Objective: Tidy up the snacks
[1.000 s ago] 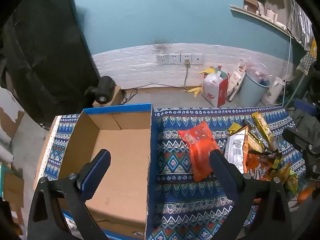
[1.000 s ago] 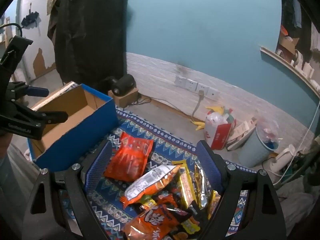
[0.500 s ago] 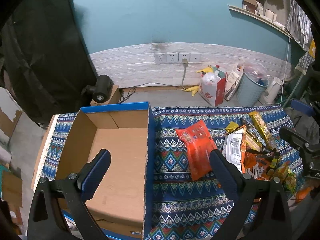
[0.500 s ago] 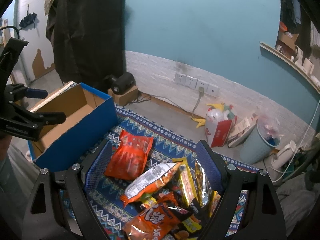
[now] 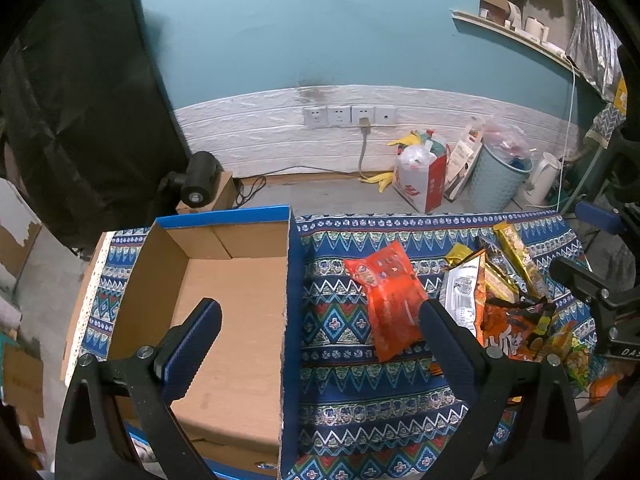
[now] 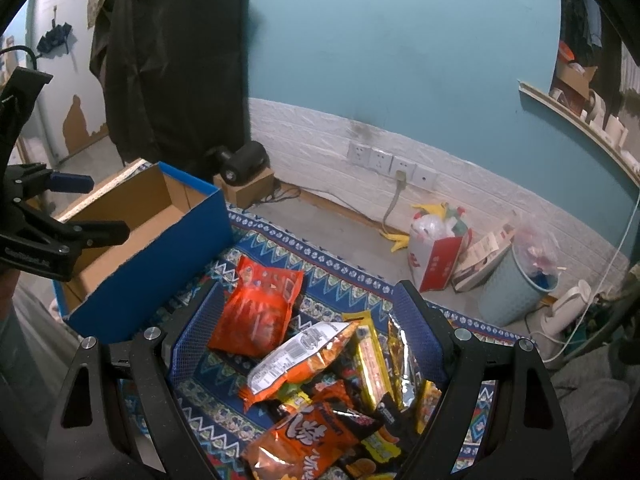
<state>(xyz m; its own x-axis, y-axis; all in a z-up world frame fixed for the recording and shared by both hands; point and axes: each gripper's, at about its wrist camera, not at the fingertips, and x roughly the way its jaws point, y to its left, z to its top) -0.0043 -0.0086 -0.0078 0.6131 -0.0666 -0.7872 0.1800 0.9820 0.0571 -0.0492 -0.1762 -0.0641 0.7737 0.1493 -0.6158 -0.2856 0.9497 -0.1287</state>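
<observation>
Task barely begun: cardboard box (image 5: 224, 312) empty; snack pile (image 6: 340, 392) and orange packet (image 5: 390, 296) on counter (image 5: 340, 400); left hand-held gripper (image 5: 316, 344), right hand-held gripper (image 6: 308, 320) both spread apart, holding nothing

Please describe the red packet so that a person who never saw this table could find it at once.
Start at the open cardboard box on the patterned cloth. Between the box and the snack pile lies the red packet. It alone lies flat and apart; the others overlap in a heap.
</observation>
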